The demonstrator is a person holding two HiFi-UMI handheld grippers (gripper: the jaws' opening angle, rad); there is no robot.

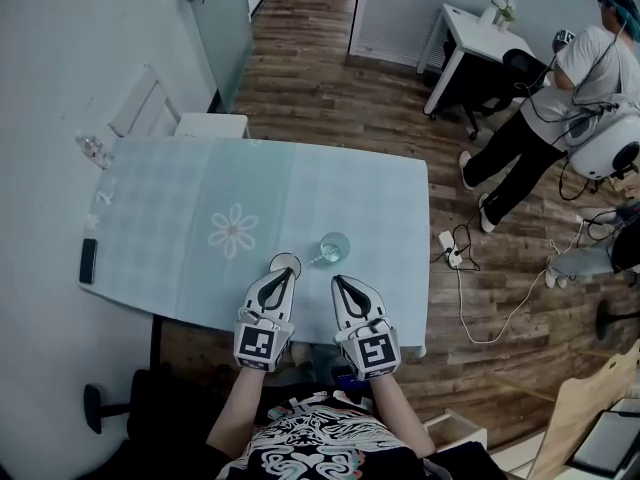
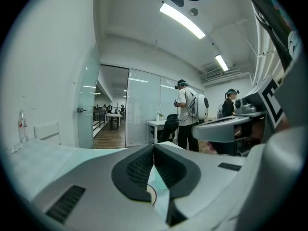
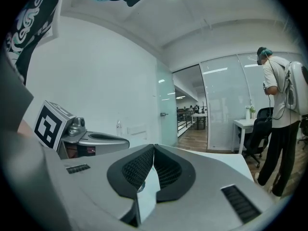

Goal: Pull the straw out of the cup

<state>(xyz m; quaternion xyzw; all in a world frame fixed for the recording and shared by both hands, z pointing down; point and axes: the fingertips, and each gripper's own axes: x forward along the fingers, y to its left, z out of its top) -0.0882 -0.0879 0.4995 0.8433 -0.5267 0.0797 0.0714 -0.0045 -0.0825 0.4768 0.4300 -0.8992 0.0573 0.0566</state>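
Note:
A clear glass cup (image 1: pixel 333 247) stands near the front edge of a table (image 1: pixel 380 183) covered in a pale cloth. The straw is too thin to make out in the head view. A round coaster (image 1: pixel 285 264) lies just left of the cup. My left gripper (image 1: pixel 286 271) is shut and empty, its tip at the coaster. My right gripper (image 1: pixel 341 280) is shut and empty, its tip just in front of the cup. In the left gripper view the jaws (image 2: pixel 154 149) meet, and the cup (image 2: pixel 157 181) shows below them. The right gripper (image 3: pixel 154 150) also has its jaws together.
A dark phone (image 1: pixel 88 260) lies at the table's left edge and a small bottle (image 1: pixel 92 150) at its far left corner. A white chair (image 1: pixel 210 125) stands behind the table. A person (image 1: pixel 560 98), a white desk (image 1: pixel 480 38) and floor cables (image 1: pixel 455 258) are to the right.

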